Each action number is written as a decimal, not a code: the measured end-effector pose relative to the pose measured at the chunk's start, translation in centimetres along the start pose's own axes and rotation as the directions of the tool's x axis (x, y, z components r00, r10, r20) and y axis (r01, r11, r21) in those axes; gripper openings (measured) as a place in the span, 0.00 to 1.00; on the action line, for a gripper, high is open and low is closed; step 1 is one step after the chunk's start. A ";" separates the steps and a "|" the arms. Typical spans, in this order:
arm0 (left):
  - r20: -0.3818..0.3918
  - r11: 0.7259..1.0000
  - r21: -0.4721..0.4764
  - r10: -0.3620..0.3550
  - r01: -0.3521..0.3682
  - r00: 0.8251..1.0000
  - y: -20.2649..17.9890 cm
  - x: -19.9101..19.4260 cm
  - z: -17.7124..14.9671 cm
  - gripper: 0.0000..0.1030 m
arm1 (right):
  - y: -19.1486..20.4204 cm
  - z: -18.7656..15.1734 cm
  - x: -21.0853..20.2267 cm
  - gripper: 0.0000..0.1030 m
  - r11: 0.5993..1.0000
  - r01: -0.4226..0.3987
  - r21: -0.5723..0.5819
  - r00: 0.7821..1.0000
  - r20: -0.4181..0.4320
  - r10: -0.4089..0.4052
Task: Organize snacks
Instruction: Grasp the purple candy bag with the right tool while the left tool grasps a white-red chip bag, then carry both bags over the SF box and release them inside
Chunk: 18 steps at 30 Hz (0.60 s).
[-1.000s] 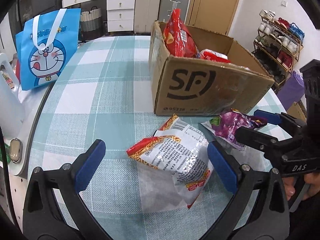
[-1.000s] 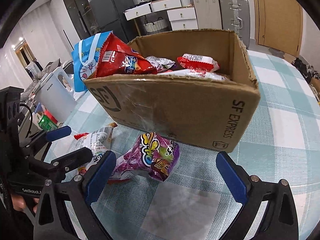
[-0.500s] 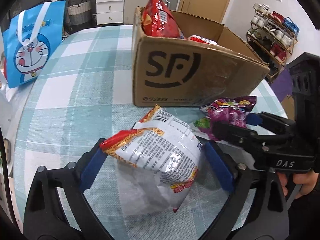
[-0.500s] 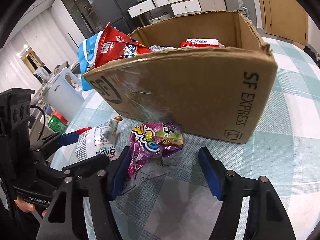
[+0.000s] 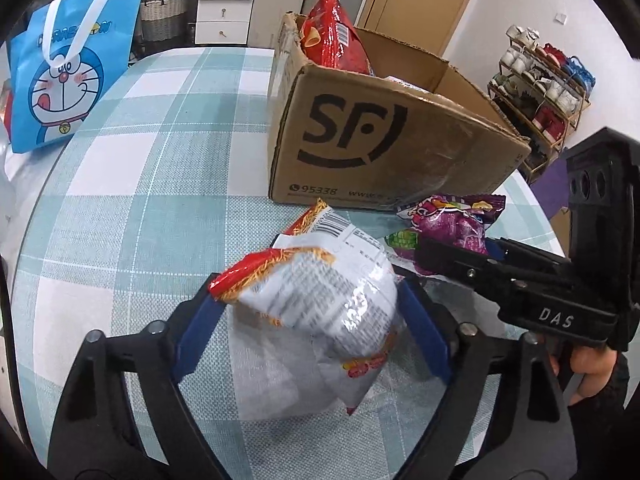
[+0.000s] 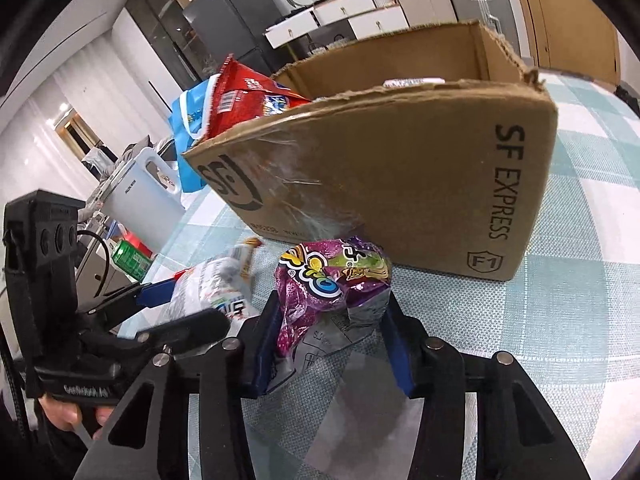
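A white noodle-snack bag [image 5: 320,292] sits between the blue pads of my left gripper [image 5: 308,286]. Its jaws are closing, both pads touch the bag's sides and the bag bulges. My right gripper [image 6: 330,304] is shut on a purple snack bag [image 6: 332,276], which is crumpled between its pads. Both bags are just in front of the open cardboard box [image 5: 380,152] on the checked tablecloth [image 5: 140,160]. A red snack bag [image 5: 332,36] stands up out of the box. The right wrist view shows the left gripper [image 6: 192,304] to the left with the white bag [image 6: 216,288].
A blue cartoon tote bag [image 5: 60,80] stands at the table's far left edge. Off the table to the left are a white appliance [image 6: 140,192] and a green can [image 6: 130,256]. A shoe rack [image 5: 540,92] stands beyond the box on the right.
Both grippers moved in around their bags and their jaws drew together. The right went from wide open to clamped on the purple bag; the left narrowed onto the white bag.
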<state>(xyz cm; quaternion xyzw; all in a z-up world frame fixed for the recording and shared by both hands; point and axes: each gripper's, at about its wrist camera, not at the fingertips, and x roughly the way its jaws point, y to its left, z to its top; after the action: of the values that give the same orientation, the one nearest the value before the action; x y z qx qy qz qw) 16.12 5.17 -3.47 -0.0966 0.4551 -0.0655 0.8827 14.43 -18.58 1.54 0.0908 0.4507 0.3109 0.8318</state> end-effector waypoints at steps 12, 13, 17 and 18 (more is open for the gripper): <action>0.036 0.997 -0.001 -0.081 0.082 0.996 -0.4 -2.2 -1.9 0.61 | 1.8 -1.7 -4.6 0.45 0.999 0.028 -0.039 0.996 0.089 -0.025; 0.044 0.996 -0.004 -0.087 0.088 0.995 -0.5 -2.5 -2.0 0.61 | 1.6 -1.9 -5.2 0.45 0.999 0.030 -0.040 0.995 0.096 -0.026; 0.055 0.996 0.000 -0.084 0.084 0.995 -0.7 -3.2 -2.4 0.61 | 1.5 -2.4 -6.4 0.45 0.998 0.046 -0.037 0.993 0.108 -0.042; 0.053 0.996 -0.003 -0.087 0.088 0.995 -0.7 -3.2 -2.5 0.61 | 1.6 -2.4 -6.4 0.45 0.998 0.045 -0.037 0.993 0.110 -0.041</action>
<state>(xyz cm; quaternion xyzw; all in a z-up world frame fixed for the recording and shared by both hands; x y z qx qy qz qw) 12.20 4.89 -2.16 -0.1206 0.4271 -0.1003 0.8905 9.26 -21.47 5.32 0.0817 0.4002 0.2963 0.8633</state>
